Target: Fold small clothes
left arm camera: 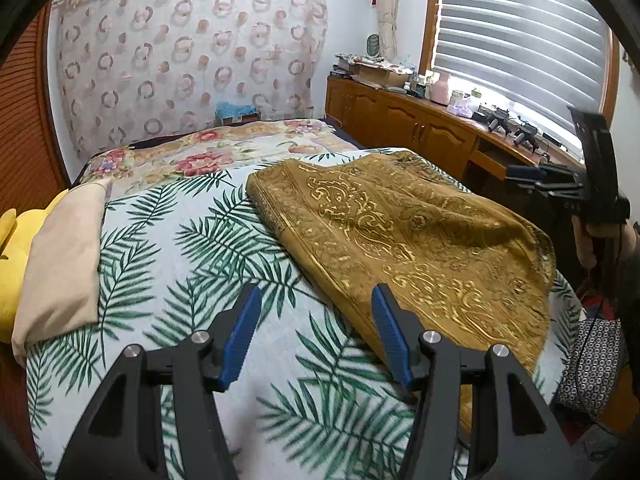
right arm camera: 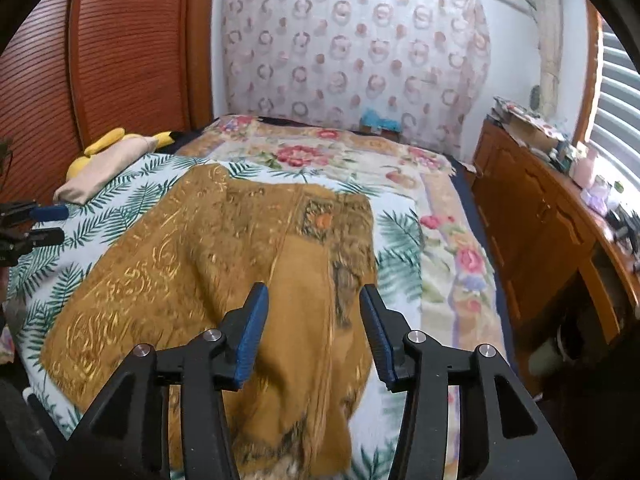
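Cloth: a mustard-gold patterned cloth (left arm camera: pixel 404 236) lay rumpled on the palm-leaf bedspread (left arm camera: pixel 192 264).
Left gripper (left arm camera: pixel 316 334): jaws apart, empty, beside the cloth's edge.
Right gripper (right arm camera: pixel 313 330): jaws apart, above the cloth, gripping nothing.

A bed (left arm camera: pixel 208 240) with a palm-leaf sheet fills the near scene, with a floral blanket (left arm camera: pixel 224 152) at its far end. On its left lie a beige pillow (left arm camera: pixel 64 256) and a yellow cushion (left arm camera: pixel 10 264). A wooden cabinet (left arm camera: pixel 404 120) along the right wall carries clutter under a window blind (left arm camera: pixel 520 32). A circle-patterned curtain (left arm camera: pixel 188 48) hangs on the far wall
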Available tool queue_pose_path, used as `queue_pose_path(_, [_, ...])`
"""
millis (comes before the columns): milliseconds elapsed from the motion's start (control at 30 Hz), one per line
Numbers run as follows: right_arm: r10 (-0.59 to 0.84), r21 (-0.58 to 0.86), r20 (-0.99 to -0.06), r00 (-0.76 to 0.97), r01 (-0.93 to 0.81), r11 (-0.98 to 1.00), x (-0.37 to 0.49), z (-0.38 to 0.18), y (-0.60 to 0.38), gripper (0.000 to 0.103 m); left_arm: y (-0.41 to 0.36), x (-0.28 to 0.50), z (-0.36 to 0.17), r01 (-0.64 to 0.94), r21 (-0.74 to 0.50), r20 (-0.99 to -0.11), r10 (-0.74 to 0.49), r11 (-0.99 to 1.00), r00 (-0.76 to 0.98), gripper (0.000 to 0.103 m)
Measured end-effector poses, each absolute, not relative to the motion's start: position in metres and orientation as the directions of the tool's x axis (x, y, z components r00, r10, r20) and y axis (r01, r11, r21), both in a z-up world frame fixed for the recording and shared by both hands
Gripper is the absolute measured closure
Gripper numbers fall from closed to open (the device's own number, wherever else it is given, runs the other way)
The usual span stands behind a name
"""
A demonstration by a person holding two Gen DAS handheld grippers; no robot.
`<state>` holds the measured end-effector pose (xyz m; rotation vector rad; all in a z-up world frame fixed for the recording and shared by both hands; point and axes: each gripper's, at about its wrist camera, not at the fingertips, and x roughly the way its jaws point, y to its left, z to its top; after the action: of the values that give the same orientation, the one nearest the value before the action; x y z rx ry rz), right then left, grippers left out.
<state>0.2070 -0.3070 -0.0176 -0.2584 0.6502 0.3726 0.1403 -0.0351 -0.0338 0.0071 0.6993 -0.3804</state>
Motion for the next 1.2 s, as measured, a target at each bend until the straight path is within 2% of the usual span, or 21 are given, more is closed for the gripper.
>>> queue_pose_path(333, [0.293, -0.13, -0.697, 0.654, -0.517, 0.846, 0.301, -0.028, -0.264, 0.052, -0.046, 0.187, -0.052, 0.34, -0.129, -0.679, -0.333, 0.931, 0.654, 0.047])
queue_pose_path(567, [0.295, -0.076, -0.76, 0.579, -0.53, 0.845, 0.365, -0.054, -0.256, 0.048, -0.053, 0.215, -0.065, 0.342, -0.131, -0.714, -0.328, 0.931, 0.619, 0.047])
queue_pose_path(833, [0.344, 0.031, -0.797, 0.496, -0.536, 0.844, 0.398, -0.081, -0.257, 0.047, -0.055, 0.23, -0.08, 0.345, -0.151, -0.743, -0.336, 0.927, 0.579, 0.047])
queue_pose_path(967, [0.358, 0.003, -0.79, 0.498, -0.581, 0.814, 0.394, -0.082, -0.25, 0.047, -0.056, 0.232, -0.081, 0.346, -0.159, -0.744, -0.343, 0.925, 0.574, 0.046])
queue_pose_path(1000, [0.364, 0.006, -0.79, 0.494, -0.586, 0.81, 0.394, -0.082, -0.25, 0.048, -0.056, 0.232, -0.081, 0.346, -0.16, -0.744, -0.344, 0.924, 0.573, 0.046])
queue_pose_path(1067, [0.383, 0.014, -0.783, 0.49, -0.602, 0.799, 0.393, -0.081, -0.249, 0.063, -0.056, 0.232, -0.081, 0.346, -0.159, -0.744, -0.342, 0.925, 0.574, 0.046])
queue_pose_path(1100, [0.391, 0.014, -0.781, 0.487, -0.612, 0.79, 0.393, -0.08, -0.248, 0.066, -0.056, 0.232, -0.081, 0.346, -0.16, -0.744, -0.343, 0.925, 0.573, 0.046])
queue_pose_path(1167, [0.405, 0.003, -0.779, 0.479, -0.643, 0.766, 0.389, -0.08, -0.243, 0.084, -0.056, 0.232, -0.081, 0.345, -0.159, -0.744, -0.342, 0.925, 0.574, 0.046])
queue_pose_path(1200, [0.409, -0.003, -0.779, 0.476, -0.654, 0.756, 0.387, -0.08, -0.24, 0.089, -0.056, 0.232, -0.081, 0.345, -0.16, -0.744, -0.343, 0.925, 0.573, 0.046])
